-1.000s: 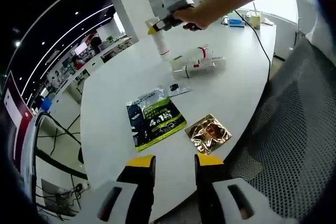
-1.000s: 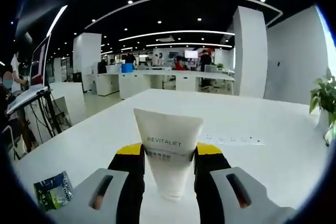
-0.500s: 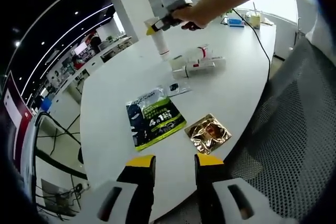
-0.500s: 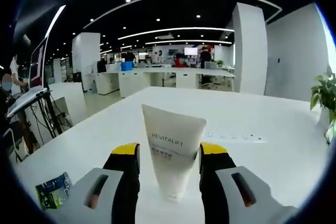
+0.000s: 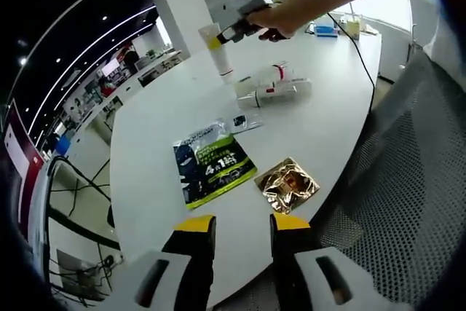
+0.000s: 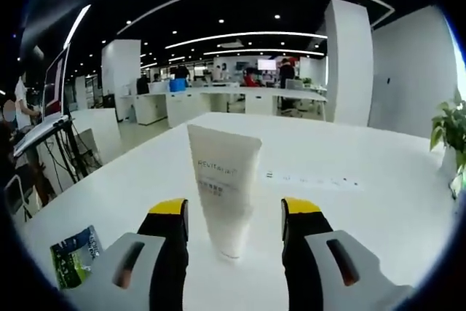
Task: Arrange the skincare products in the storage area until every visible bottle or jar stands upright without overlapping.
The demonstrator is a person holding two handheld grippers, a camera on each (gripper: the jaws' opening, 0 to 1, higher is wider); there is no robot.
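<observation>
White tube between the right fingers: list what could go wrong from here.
1. The white tube stands on its narrow cap end between the open right gripper; a finger could brush it on withdrawal and topple it.
2. The other tubes lie flat and bunched together, so picking one may shove its neighbours.

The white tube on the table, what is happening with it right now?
A person works at a white table with a tool in each hand. The right tool is open around the white tube, which stands upright on its cap without touching the jaws. Several other tubes lie on their sides nearby. The left tool hangs open near the table edge, close to a green sachet and a gold sachet.
</observation>
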